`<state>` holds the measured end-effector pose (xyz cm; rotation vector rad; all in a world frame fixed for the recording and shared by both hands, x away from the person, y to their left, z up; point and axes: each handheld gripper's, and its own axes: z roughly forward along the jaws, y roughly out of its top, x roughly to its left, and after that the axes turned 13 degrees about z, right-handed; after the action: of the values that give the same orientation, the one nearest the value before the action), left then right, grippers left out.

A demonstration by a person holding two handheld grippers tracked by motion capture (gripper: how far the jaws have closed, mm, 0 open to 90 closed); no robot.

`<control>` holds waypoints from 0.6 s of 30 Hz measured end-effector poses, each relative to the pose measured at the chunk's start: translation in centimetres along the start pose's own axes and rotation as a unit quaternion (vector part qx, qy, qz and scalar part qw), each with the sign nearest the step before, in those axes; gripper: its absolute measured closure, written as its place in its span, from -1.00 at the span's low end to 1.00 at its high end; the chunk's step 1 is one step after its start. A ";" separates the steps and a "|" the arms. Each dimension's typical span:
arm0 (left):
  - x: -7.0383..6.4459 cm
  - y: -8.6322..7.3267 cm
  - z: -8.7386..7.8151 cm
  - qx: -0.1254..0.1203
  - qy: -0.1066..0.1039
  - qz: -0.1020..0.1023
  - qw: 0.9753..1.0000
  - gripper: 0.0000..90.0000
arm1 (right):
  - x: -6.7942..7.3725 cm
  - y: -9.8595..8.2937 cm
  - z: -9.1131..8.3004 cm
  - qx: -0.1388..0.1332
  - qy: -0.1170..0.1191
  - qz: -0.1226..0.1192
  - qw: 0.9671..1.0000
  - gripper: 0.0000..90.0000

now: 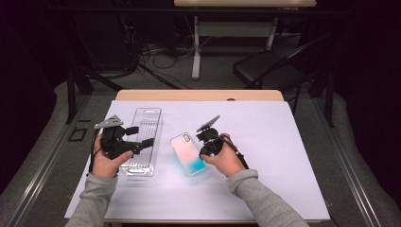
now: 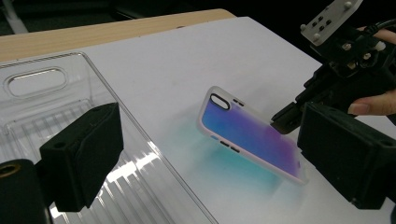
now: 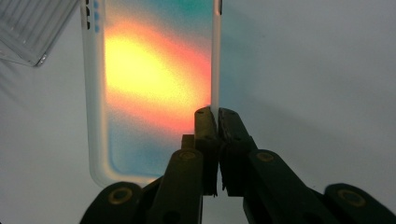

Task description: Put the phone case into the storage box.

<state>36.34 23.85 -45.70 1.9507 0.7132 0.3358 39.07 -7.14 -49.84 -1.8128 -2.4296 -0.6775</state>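
Looking down from the high view, a white sheet (image 1: 265, 142) covers a pale wooden table (image 1: 198, 95). Two grey-sleeved forearms enter from the bottom edge. The left gripper (image 1: 143, 136), black with a grey three-cornered plate on top, hovers over a clear, ribbed plastic tray (image 1: 146, 118), long and rectangular with rounded corners, its jaws spread apart around nothing. Just right of the tray lies a phone case (image 1: 187, 152), a slim rounded rectangle with a frosted white rim, shading from pink at its far end to teal at its near end. The right gripper (image 1: 202, 154) meets the case's right edge.

In the left gripper view, two blocky matte black jaws stand wide apart. Beneath the left-hand one is the glossy tray (image 2: 42, 102), with a pill-shaped cut-out near its far end and shiny ridges along its floor. Between the jaws, farther off, the phone case (image 2: 247, 133) is tilted, one long edge raised off the sheet (image 2: 187, 60), its face blue to violet, a teal glow beneath it. The right gripper (image 2: 282, 122) pinches the raised edge.

In the right gripper view, the jaws are clamped together on the case's thin white rim. The translucent phone case (image 3: 154, 88) glows yellow and orange at its centre and teal at its ends. A tray (image 3: 35, 28) corner shows at top left.
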 end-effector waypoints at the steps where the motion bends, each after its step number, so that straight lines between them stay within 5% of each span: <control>1: -0.1 0.0 0.1 0.001 0.000 0.001 1.000 -0.83 | 0.0 -0.1 -0.1 -0.008 0.005 0.007 1.000 0.94; 18: -2.0 0.6 1.3 0.011 -0.021 0.017 1.000 -0.83 | -1.0 -2.1 -2.1 -0.056 0.008 0.001 0.998 0.94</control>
<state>35.60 21.53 -45.64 1.9864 0.6596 0.3078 36.99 -9.23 -48.86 -1.8404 -2.4242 -0.8414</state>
